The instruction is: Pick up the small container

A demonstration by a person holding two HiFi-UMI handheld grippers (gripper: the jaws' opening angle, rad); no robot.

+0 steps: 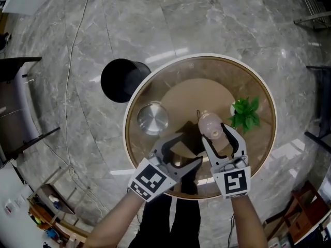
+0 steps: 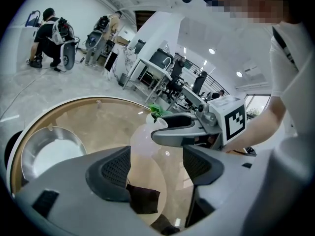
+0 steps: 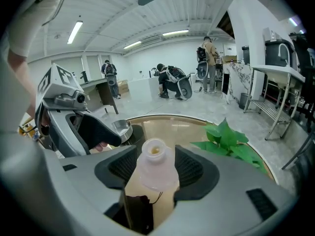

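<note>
Your right gripper [image 1: 213,130] has its two fingers clamped on the small container [image 1: 209,124], a pale, see-through bottle with an open neck. The ribbed pads press on its body from both sides, and the neck stands upright just above them. The container sits over the middle of the round glass table [image 1: 196,68], a little toward your edge. No view shows whether its base touches the glass. Your left gripper [image 1: 191,149] hovers over the near edge of the table, angled toward the table's middle. Its fingers are spread apart with nothing between them, and their tips are just beside the container without touching it. Seen along those open fingers, the container [image 2: 145,141] shows beyond them, with one finger of your right gripper alongside it. A metal bowl [image 1: 152,119] rests on the left part of the table, well apart from the container. A small green plant [image 1: 245,113] stands on the table's right part. A black bin [image 1: 123,80] sits on the floor against the table's far left rim.
</note>
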